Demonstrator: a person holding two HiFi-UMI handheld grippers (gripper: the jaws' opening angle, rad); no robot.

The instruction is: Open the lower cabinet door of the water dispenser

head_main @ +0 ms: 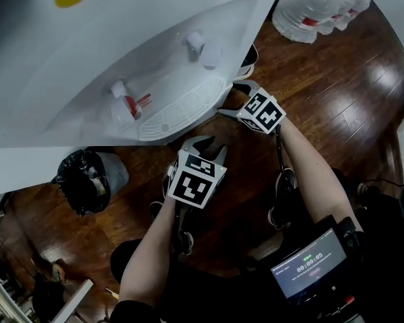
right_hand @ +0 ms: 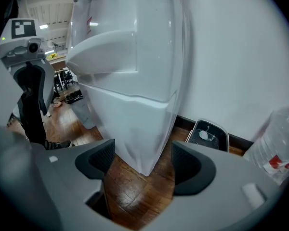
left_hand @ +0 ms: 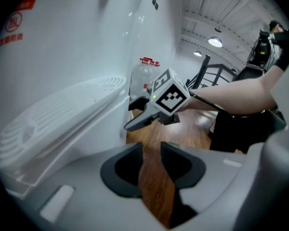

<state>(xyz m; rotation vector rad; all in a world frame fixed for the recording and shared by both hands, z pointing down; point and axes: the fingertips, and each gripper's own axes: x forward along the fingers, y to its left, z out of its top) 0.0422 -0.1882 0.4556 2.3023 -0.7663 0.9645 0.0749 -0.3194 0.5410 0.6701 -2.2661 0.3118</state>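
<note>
The white water dispenser (head_main: 121, 46) fills the upper left of the head view, with two taps above its drip tray (head_main: 182, 110). My right gripper (head_main: 234, 99) hangs beside the tray's right end, jaws open. In the right gripper view, my right gripper (right_hand: 139, 160) frames the front corner of the lower cabinet (right_hand: 135, 129) without touching it. Lower down, in front of the dispenser, my left gripper (head_main: 209, 145) is shut and holds nothing. The left gripper view shows only wood floor in the thin slit of my left gripper (left_hand: 153, 165), with the dispenser body (left_hand: 77, 57) to its left.
Large water bottles (head_main: 316, 5) stand at the back right by the wall. A black bin bag (head_main: 87, 180) sits left of the dispenser. Behind the dispenser, a small dark tray (right_hand: 207, 134) lies on the floor against the white wall. The floor (head_main: 337, 79) is dark wood.
</note>
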